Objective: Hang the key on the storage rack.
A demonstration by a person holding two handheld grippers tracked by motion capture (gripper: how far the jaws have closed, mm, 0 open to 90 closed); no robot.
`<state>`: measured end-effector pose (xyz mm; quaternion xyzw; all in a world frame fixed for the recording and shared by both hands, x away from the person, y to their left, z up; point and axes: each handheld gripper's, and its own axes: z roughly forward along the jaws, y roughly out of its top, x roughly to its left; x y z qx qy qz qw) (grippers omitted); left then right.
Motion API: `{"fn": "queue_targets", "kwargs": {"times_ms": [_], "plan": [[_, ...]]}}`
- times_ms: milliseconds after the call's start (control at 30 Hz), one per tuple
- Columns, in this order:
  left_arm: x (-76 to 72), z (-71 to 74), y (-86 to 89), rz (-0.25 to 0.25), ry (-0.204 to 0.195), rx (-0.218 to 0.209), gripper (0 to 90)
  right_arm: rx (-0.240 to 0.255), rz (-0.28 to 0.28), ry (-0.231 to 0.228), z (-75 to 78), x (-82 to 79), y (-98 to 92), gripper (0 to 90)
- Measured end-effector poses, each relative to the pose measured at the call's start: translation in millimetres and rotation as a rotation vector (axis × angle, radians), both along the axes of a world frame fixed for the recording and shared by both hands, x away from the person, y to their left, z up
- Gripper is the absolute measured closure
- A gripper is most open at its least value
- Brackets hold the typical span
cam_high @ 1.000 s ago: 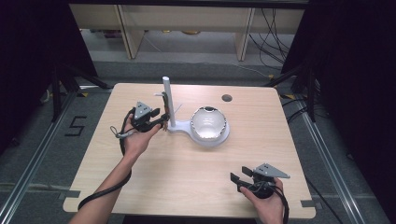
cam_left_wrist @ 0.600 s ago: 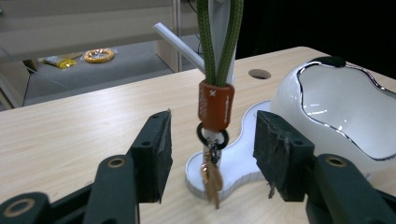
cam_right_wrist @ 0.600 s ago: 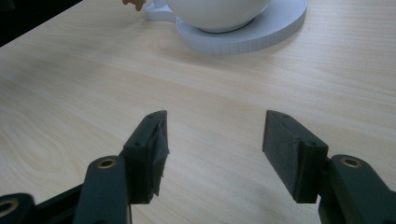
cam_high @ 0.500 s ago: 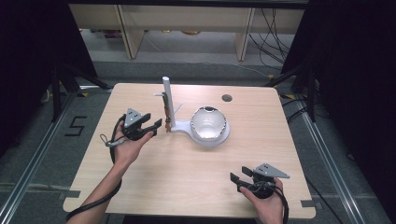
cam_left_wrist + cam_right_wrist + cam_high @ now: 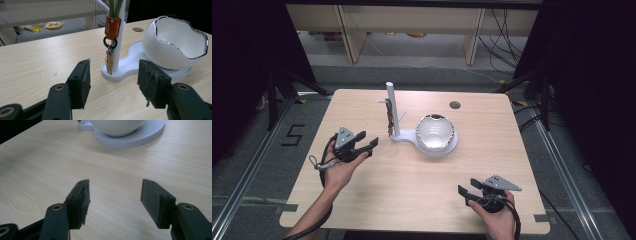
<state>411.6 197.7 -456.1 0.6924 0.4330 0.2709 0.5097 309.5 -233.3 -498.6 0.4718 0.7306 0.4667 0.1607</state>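
Observation:
A white stand (image 5: 398,135) with an upright post (image 5: 391,105) and a white egg-shaped bowl (image 5: 435,132) sits mid-table. A keychain hangs on the post: green cord, orange tag (image 5: 112,24), black ring and small keys (image 5: 109,61). My left gripper (image 5: 371,144) is open, held just left of the stand's base, with nothing between its jaws and the keys straight ahead of them (image 5: 113,82). My right gripper (image 5: 466,190) is open near the front right edge, low over bare wood (image 5: 113,200), and points toward the bowl's base (image 5: 130,137).
The wooden table (image 5: 412,190) has a round cable hole (image 5: 455,105) at its back right. Shelving legs and cables stand on the floor behind it. A yellow ring (image 5: 53,24) lies on a far shelf.
My left gripper has drawn back from the post, down and to the left, toward the person. The keychain stays hanging on the post. The right gripper has not moved.

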Motion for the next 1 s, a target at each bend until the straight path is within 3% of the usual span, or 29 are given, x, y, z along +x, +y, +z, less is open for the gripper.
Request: {"fn": "queue_targets", "kwargs": {"times_ms": [267,333,467,767,800,900,1000], "plan": [[-21.1,-7.3,13.3,0.004,0.010,-0.004,42.6,0.023,0.002,0.011,0.4,-0.6,0.7,41.1],[-27.1,-10.2,17.1,0.009,0.009,-0.005,42.5,0.000,0.001,0.000,0.3,-0.1,0.4,41.0],[-36.5,-15.9,25.0,0.021,0.011,0.001,42.4,0.000,-0.004,0.005,0.2,0.0,1.2,40.9],[-57.2,-41.6,40.7,0.042,0.055,0.000,41.6,0.011,-0.002,0.010,0.4,-0.2,1.4,40.7],[-58.9,-44.3,42.4,0.043,0.058,0.002,41.4,0.014,0.010,0.029,2.1,-1.3,0.5,40.7],[-65.5,-53.7,48.2,0.048,0.060,0.004,40.9,-0.007,0.003,0.017,0.8,0.0,0.9,40.6],[-68.7,-58.9,51.0,0.049,0.061,0.006,40.8,0.006,0.002,0.021,1.3,-1.0,0.8,40.6]]}}
